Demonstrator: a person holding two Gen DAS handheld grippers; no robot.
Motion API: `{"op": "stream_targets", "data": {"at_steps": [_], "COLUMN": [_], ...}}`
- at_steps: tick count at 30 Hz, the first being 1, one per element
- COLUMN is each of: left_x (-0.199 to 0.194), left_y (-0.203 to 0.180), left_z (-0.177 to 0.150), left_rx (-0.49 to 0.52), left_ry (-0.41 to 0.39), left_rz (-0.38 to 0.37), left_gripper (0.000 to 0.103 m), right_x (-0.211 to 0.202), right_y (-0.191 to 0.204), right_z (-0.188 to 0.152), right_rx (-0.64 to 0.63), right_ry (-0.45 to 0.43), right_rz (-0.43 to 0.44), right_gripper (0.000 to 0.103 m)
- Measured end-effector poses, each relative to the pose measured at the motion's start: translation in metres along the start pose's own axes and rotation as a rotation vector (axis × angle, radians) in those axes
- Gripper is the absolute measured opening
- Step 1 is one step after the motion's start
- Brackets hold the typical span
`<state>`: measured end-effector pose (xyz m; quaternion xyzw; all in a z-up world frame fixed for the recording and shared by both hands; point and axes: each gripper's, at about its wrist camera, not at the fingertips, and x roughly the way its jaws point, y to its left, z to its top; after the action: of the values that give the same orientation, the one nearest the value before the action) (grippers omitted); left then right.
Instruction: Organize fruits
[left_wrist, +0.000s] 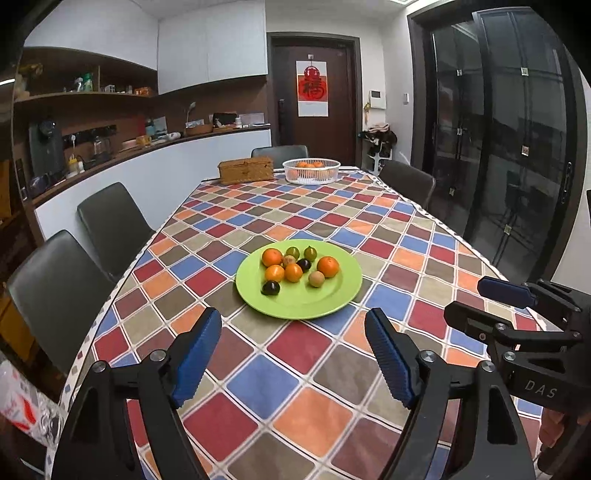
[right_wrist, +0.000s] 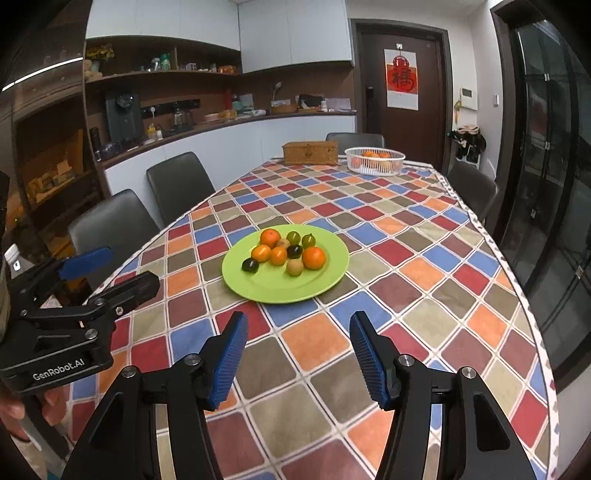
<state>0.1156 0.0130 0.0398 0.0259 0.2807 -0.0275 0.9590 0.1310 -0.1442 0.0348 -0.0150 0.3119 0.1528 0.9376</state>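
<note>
A green plate (left_wrist: 325, 299) (right_wrist: 314, 280) sits mid-table with several small fruits: oranges (left_wrist: 328, 266) (right_wrist: 314, 257), green ones (left_wrist: 310, 253) (right_wrist: 308, 240), dark purple ones (left_wrist: 270, 288) (right_wrist: 250, 265) and tan ones (left_wrist: 316, 278) (right_wrist: 294, 267). A white basket (left_wrist: 311, 171) (right_wrist: 374, 160) holding oranges stands at the far end. My left gripper (left_wrist: 293, 325) is open and empty, above the cloth just short of the plate. My right gripper (right_wrist: 298, 328) is open and empty, also just short of the plate. Each gripper shows at the edge of the other's view.
A wicker box (left_wrist: 245, 170) (right_wrist: 310, 152) stands beside the basket at the far end. The table has a checkered cloth (left_wrist: 258, 369) (right_wrist: 424, 295). Dark chairs (left_wrist: 110, 225) (right_wrist: 177, 184) line the left side, with others at the far end and right.
</note>
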Motion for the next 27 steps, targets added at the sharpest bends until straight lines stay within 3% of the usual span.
{"op": "stream_targets", "data": {"at_steps": [9, 27], "left_x": [-0.026, -0.045], "left_y": [-0.011, -0.020], "left_z": [-0.011, -0.020], "left_rx": [0.005, 0.016], "left_ry": [-0.043, -0.078], "left_rz": [-0.001, 0.010], "left_gripper": [0.080, 0.082], "right_x": [-0.035, -0.052], "right_y": [0.003, 0.004], "right_z": [-0.017, -0.031], "right_rx": [-0.006, -0.001], "right_ry": [-0.046, -0.071], "right_rz": [-0.004, -0.011], "right_gripper": [0.058, 0.058]}}
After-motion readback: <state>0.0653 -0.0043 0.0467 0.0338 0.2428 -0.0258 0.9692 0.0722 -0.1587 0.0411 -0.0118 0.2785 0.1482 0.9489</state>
